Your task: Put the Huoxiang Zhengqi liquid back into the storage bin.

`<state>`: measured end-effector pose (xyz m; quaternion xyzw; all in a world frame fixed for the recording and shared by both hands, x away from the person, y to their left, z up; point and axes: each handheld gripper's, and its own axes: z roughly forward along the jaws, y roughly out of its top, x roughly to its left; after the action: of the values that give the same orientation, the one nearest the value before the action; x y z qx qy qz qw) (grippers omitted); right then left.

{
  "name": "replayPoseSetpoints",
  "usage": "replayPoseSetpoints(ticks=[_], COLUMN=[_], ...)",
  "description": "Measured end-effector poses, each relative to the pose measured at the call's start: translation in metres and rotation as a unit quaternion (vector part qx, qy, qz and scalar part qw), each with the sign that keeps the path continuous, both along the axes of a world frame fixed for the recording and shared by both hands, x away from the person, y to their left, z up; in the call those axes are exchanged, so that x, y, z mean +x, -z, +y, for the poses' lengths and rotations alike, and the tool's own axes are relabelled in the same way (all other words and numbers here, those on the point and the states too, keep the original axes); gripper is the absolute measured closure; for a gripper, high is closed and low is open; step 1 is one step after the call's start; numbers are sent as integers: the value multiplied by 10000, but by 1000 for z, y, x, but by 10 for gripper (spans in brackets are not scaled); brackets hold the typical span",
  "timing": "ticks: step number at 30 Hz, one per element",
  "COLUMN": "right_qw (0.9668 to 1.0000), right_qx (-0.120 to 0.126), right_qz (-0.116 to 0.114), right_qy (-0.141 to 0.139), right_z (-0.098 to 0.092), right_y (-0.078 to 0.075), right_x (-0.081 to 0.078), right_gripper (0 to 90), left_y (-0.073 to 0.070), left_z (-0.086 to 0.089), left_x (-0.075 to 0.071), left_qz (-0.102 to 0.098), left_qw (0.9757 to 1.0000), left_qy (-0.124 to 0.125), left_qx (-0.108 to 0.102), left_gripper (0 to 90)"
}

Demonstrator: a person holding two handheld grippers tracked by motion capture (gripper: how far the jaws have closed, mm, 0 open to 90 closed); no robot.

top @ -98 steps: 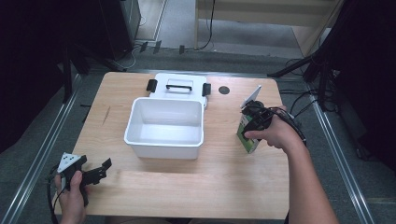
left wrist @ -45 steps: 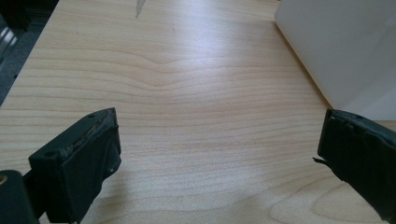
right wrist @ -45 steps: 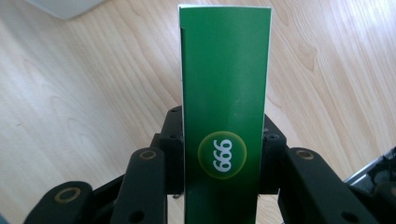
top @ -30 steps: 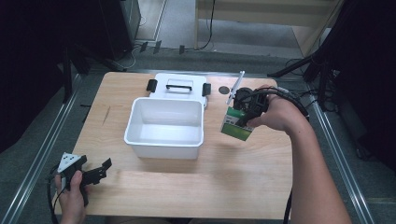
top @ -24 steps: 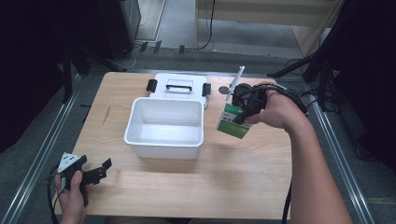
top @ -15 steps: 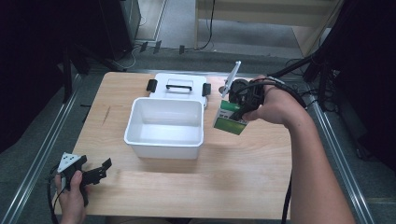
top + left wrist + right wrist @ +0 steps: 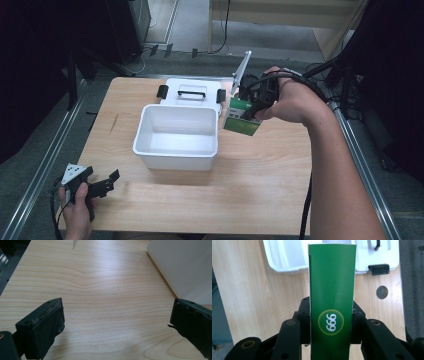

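Green box [image 7: 242,117]: a slim green carton with a round yellow-ringed badge reading "999" or "666", depending on which way it is read. It is pinched between the two black jaws of the right gripper [image 7: 248,111], one pad pressed on each narrow side. In the right gripper view the green box [image 7: 332,300] stands straight up out of the right gripper [image 7: 329,323], the jaws clamping its lower part near the badge while the rest of its length reaches past the fingertips. In the high view it hangs tilted in the air, clear of the table [image 7: 260,180], just right of the white bin's right wall and near the far right part of the tabletop.

White bin [image 7: 176,136]: open-topped and rectangular, at the middle of the table, left of the held box.

White lid [image 7: 192,92]: flat with a black handle and black clips, lying just behind the bin on its far side.

Left gripper [image 7: 100,186]: held in the person's left hand [image 7: 75,210] at the near left corner of the table, well apart from the box. In the left gripper view its jaws stand spread wide over bare wood with nothing between them.

Dark round hole [image 7: 382,292]: set in the tabletop beside the lid.
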<state>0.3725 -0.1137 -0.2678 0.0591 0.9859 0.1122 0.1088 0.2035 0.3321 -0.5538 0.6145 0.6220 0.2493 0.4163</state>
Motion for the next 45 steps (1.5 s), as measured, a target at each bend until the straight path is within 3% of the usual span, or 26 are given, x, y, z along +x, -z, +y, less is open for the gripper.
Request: replayPoseSetpoints(ticks=[11, 28, 45], right_qw=[9998, 9986, 9970], right_qx=[125, 148, 70], right_qz=[5, 37, 107], right_qy=[-183, -514, -763], right_z=[30, 73, 100], right_y=[-11, -6, 8], right_x=[-2, 1, 5], right_gripper=[645, 645, 644], left_y=[0, 0, 0], left_z=[0, 0, 0], left_x=[0, 0, 0], left_qz=[-6, 7, 13], left_qw=[10000, 10000, 10000], left_qy=[-7, -10, -9], left_qx=[-16, -13, -20], left_gripper=[3, 3, 3])
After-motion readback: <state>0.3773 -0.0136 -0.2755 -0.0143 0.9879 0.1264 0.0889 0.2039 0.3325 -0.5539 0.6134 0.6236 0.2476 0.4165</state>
